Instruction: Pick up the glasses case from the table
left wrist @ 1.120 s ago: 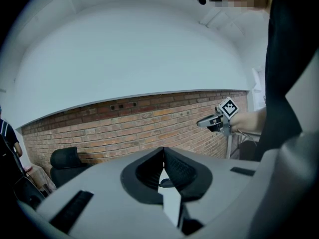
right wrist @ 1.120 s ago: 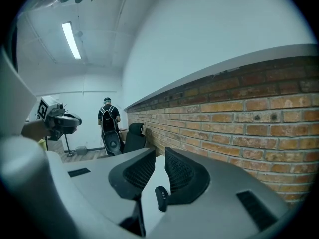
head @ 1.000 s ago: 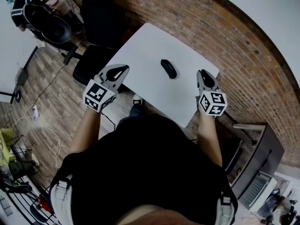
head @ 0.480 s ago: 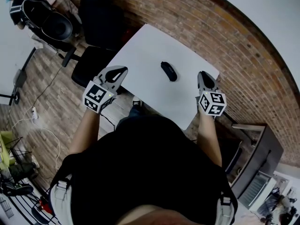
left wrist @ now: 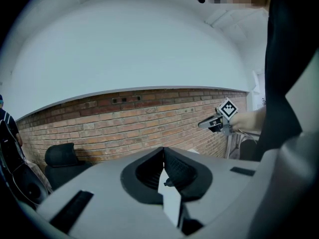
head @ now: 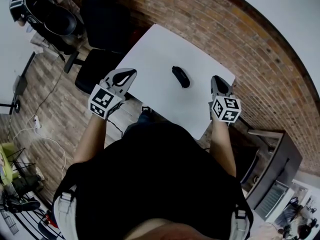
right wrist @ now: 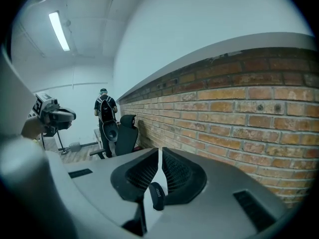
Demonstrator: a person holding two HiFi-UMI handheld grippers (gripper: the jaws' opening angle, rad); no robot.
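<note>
The black glasses case [head: 180, 76] lies alone near the middle of the white table [head: 160, 49]. My left gripper [head: 131, 73] hovers at the table's near-left edge, well left of the case, with its jaws shut and empty. My right gripper [head: 218, 79] hangs over the near-right corner, to the right of the case. Its jaws have just been closing and now meet with nothing between them. In the right gripper view the case [right wrist: 156, 195] shows low behind the closed tips [right wrist: 159, 152]. In the left gripper view the case is a small dark spot [left wrist: 167, 182].
A black office chair [head: 102, 39] stands at the table's far-left side. A brick wall [head: 240, 39] runs along the table's far and right sides. A person with a backpack [head: 30, 9] is at the upper left. A cabinet [head: 272, 159] stands at the right.
Both grippers have edged slightly forward over the table's near edge. The case has not moved. The person in the background has drifted toward the upper-left corner.
</note>
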